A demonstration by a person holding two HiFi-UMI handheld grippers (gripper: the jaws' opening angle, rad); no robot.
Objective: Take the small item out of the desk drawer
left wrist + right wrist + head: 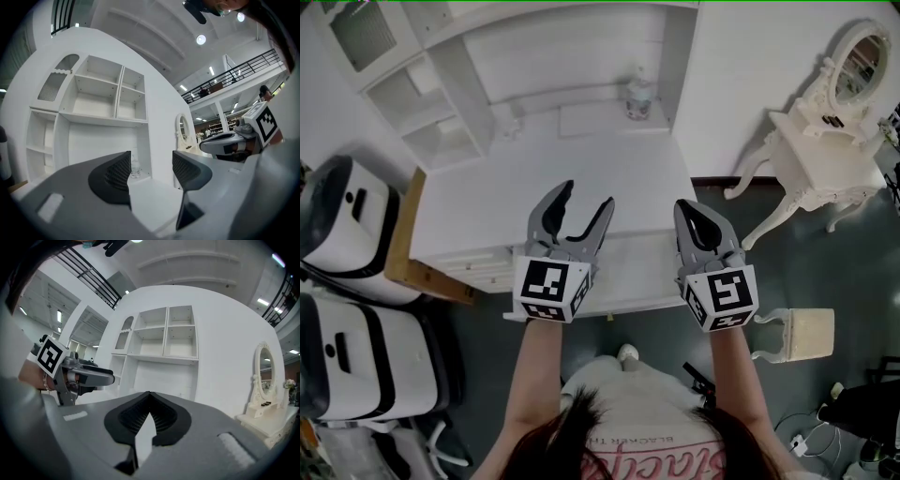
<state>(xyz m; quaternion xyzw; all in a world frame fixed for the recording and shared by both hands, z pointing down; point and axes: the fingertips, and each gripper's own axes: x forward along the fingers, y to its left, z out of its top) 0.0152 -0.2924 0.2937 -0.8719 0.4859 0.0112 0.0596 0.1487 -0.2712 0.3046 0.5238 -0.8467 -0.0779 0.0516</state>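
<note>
A white desk (544, 187) with a shelf hutch fills the middle of the head view. Its drawer front (623, 272) faces me, just beneath both grippers, and it looks closed. No small item shows in any view. My left gripper (587, 199) (151, 161) hovers over the desk's front edge, open, with only bare desktop between its jaws. My right gripper (687, 208) (149, 397) is held beside it at the desk's right front corner, shut and empty. Each gripper view shows the other gripper alongside and the hutch ahead.
A clear bottle (639, 97) (135, 167) stands at the back of the desktop. A white vanity table with an oval mirror (825, 155) and a small stool (797, 334) are to the right. White and black machines (347, 230) and a wooden board (405, 255) sit left.
</note>
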